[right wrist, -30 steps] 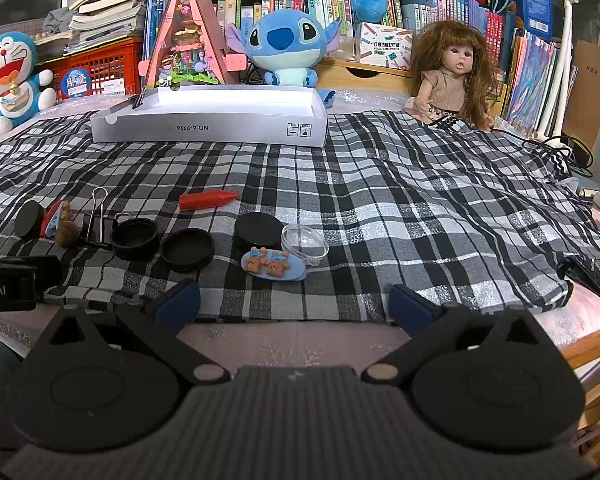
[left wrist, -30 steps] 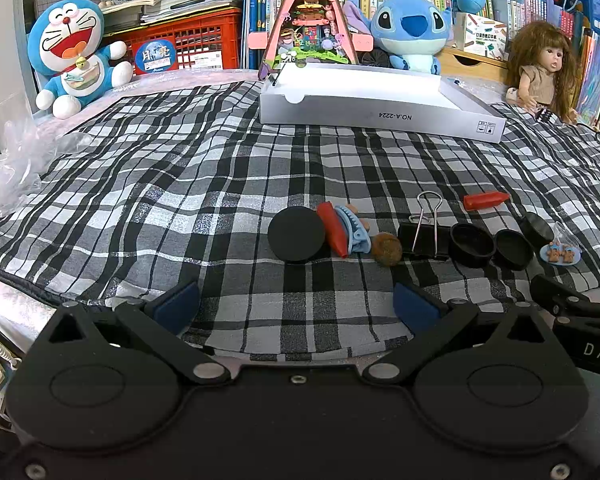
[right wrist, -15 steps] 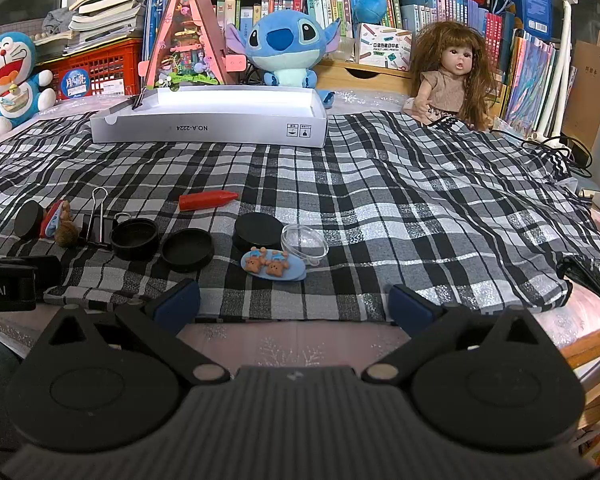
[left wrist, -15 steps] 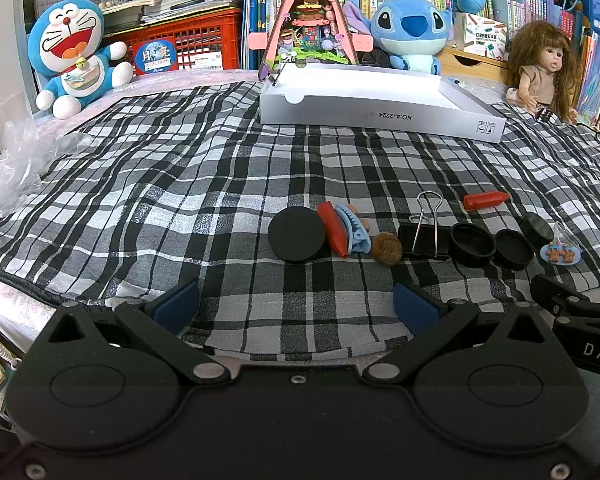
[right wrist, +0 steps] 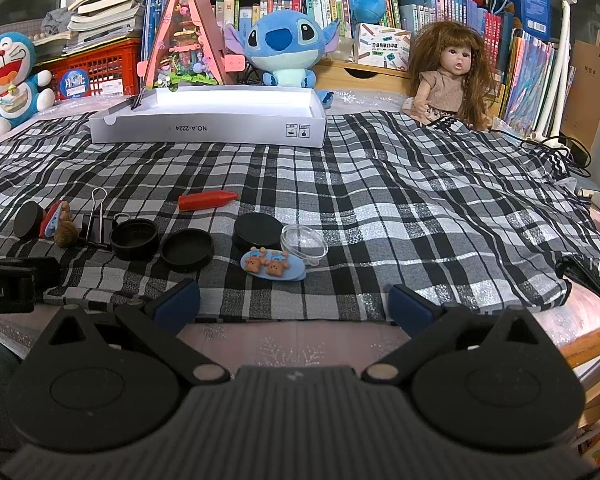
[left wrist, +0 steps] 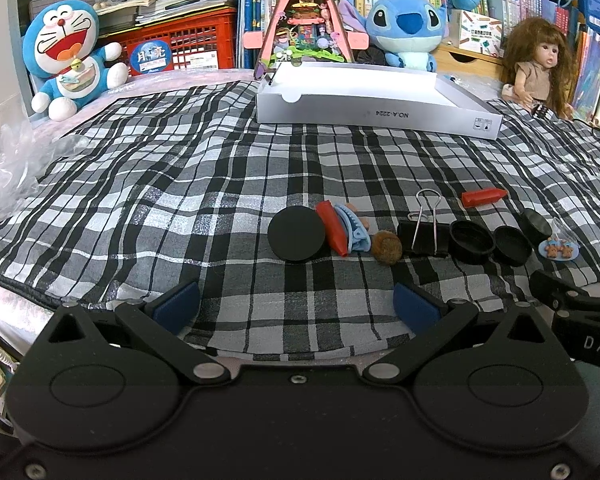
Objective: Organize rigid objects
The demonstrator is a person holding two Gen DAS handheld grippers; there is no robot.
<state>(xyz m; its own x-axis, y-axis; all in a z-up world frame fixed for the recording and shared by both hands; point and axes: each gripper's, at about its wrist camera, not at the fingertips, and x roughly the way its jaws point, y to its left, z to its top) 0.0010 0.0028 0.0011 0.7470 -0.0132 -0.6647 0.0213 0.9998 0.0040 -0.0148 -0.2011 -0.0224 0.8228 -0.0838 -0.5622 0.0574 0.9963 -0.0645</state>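
On the plaid cloth [left wrist: 180, 184] before bookshelves [right wrist: 340, 4], a white box [left wrist: 376, 114] reads "NO.A-2224"; both tongs [left wrist: 296, 304] [right wrist: 294, 300] gape, empty.

A table draped in a black-and-white checked cloth [right wrist: 380, 200]. Behind it, shelves of books [right wrist: 340, 0], a red crate [left wrist: 188, 44] under stacked papers, and a wooden drawer box [right wrist: 364, 76]. Plush toys [left wrist: 66, 60] and a doll [right wrist: 452, 76] sit along the back edge. A white lamp pole [right wrist: 560, 64] stands at right.
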